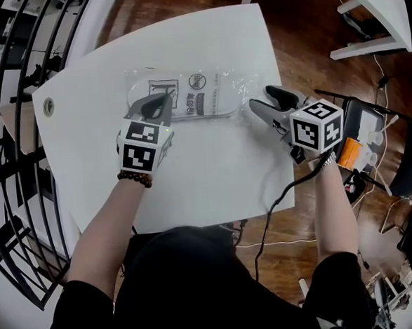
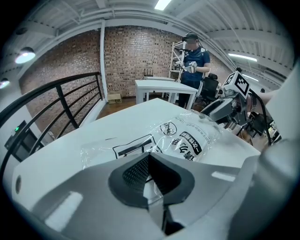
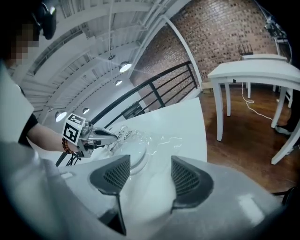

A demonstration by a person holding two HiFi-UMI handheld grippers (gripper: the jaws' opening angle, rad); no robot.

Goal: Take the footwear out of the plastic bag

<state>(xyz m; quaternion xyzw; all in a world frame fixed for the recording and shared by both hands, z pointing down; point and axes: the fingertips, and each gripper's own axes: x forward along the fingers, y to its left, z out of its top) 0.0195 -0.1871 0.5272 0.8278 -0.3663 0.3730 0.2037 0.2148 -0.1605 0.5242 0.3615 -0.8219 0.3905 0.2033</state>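
On the white counter [image 1: 215, 188], the left claw [image 1: 161, 103] pinches one end of the plastic bag [image 1: 208, 97]. The right claw [image 1: 261, 99] stands wide open at the other end.

Plastic bag [image 1: 212, 96] print too small to read.

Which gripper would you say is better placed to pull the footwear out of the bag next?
Probably the right gripper: its jaws stand open at the end of the plastic bag, the footwear just ahead. The left gripper is shut on the bag, so it likely anchors it.
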